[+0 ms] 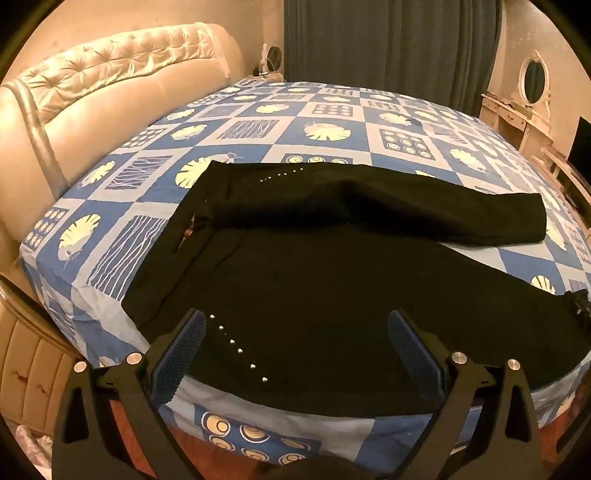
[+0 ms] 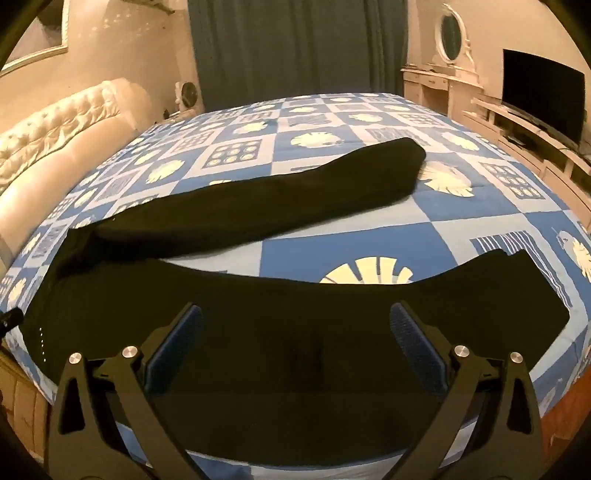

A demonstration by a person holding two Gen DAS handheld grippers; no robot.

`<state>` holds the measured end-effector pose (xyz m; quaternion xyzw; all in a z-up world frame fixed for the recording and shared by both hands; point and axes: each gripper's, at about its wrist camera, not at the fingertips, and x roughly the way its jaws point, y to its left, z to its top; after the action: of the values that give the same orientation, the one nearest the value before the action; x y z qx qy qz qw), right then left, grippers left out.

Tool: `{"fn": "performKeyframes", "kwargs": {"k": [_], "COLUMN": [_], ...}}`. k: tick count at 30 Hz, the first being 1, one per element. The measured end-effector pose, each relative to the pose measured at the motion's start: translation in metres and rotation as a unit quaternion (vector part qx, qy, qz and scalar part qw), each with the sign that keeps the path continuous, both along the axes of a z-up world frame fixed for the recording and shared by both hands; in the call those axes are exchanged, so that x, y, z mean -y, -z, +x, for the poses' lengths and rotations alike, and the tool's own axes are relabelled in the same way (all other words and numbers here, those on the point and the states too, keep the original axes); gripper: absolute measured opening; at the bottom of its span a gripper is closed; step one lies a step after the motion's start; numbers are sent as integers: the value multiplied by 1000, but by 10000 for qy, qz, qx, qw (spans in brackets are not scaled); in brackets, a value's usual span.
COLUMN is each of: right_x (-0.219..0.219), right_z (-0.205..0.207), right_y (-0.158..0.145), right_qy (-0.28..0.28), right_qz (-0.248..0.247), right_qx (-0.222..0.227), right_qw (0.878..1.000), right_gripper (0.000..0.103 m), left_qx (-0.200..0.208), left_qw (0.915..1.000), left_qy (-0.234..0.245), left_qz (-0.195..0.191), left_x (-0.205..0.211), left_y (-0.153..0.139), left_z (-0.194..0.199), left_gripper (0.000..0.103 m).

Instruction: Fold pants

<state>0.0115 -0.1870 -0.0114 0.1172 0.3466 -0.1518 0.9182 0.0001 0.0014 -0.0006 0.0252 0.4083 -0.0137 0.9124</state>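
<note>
Pants (image 1: 332,288), black, one pair, lie spread on the bed (image 1: 258,122) near its front edge, waist toward the headboard side, two legs splayed apart in a V. We hold the left gripper (image 1: 295,343) over the hip area with its fingers wide apart, clamping nothing; blue pads (image 1: 177,358) face each other across a row of small silver studs (image 1: 236,347). The right gripper (image 2: 295,343) hovers over the near leg, likewise spread wide and holding nothing.

We note the left view alone shows the waistband (image 1: 192,225) and a second stud row (image 1: 284,173) on the far hip. The right view alone shows both leg ends: near hem (image 2: 535,295) and far hem (image 2: 406,155), well apart.

Count: two grippers, two stud rows, two legs.

Surface: blue-and-white checked sheet (image 2: 332,122) with pale leaf and dot squares. Beyond it, a cream tufted headboard (image 1: 110,74), a dark green curtain (image 2: 295,48), an oval mirror (image 2: 450,33) on a white dresser, and a dark TV screen (image 2: 543,96).
</note>
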Motion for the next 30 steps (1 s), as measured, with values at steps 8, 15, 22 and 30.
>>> {"fn": "performKeyframes", "kwargs": {"k": [8,15,22,30], "right_x": [-8,-11,-13,-16], "right_z": [1,3,5,5], "right_y": [2,7,10,14], "right_qy": [-136,-246,-290,-373], "right_qz": [-45,-58,-44,-38], "right_qx": [-54,-110,-170,-242], "right_qw": [9999,9996,9994,9990], "right_gripper": [101,101,101,101], "left_qx": [0,-55,-68,-88], "left_qw": [10000,9999,9999,9999], "left_qy": [-34,-72,-64,-70], "left_qz": [-10,-49,-59,-65], "left_x": [0,-7,-8,-7], "left_y": [5,5,5,5], "left_z": [-1,2,3,3], "left_gripper": [99,99,99,99]}}
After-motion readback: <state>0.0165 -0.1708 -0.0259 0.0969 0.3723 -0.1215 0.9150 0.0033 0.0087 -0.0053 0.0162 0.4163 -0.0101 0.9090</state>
